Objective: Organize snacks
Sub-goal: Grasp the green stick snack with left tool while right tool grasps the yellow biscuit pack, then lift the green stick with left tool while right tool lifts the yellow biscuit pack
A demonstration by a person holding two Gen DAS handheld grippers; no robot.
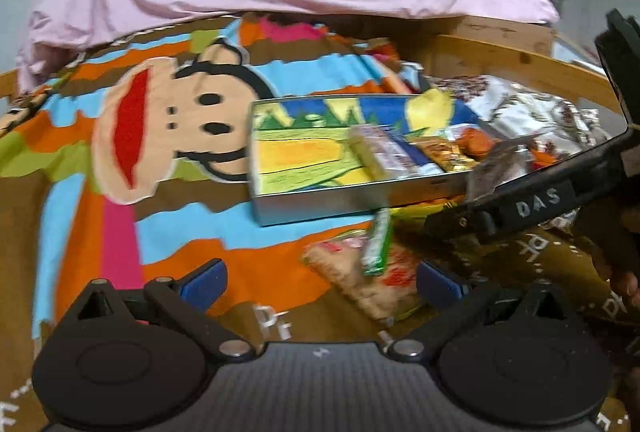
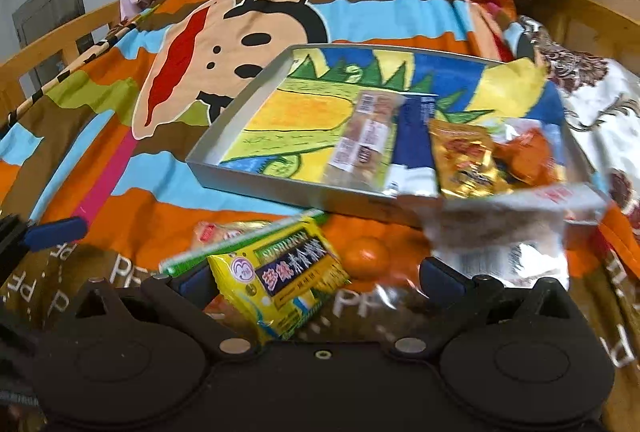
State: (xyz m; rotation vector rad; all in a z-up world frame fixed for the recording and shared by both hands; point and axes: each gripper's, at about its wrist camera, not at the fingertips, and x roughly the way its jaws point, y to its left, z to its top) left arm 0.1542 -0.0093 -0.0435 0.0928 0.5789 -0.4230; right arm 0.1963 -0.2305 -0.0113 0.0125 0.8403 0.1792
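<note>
Inside tray (image 2: 256,188): snack packets (image 2: 464,160).

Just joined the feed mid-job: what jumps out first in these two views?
The big cartoon monkey face on the striped bedspread, left of the shallow tray. Several snack packets sit at the tray's right end, and a yellow packet lies in front of it, between the right gripper's open fingers.

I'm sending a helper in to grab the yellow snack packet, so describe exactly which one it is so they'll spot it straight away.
Find the shallow grey box on the cartoon-monkey bedspread. The yellow packet lies on the bedspread just outside the box's near edge, beside a small orange fruit. It alone is bright yellow with a dark label band of large characters.
</note>
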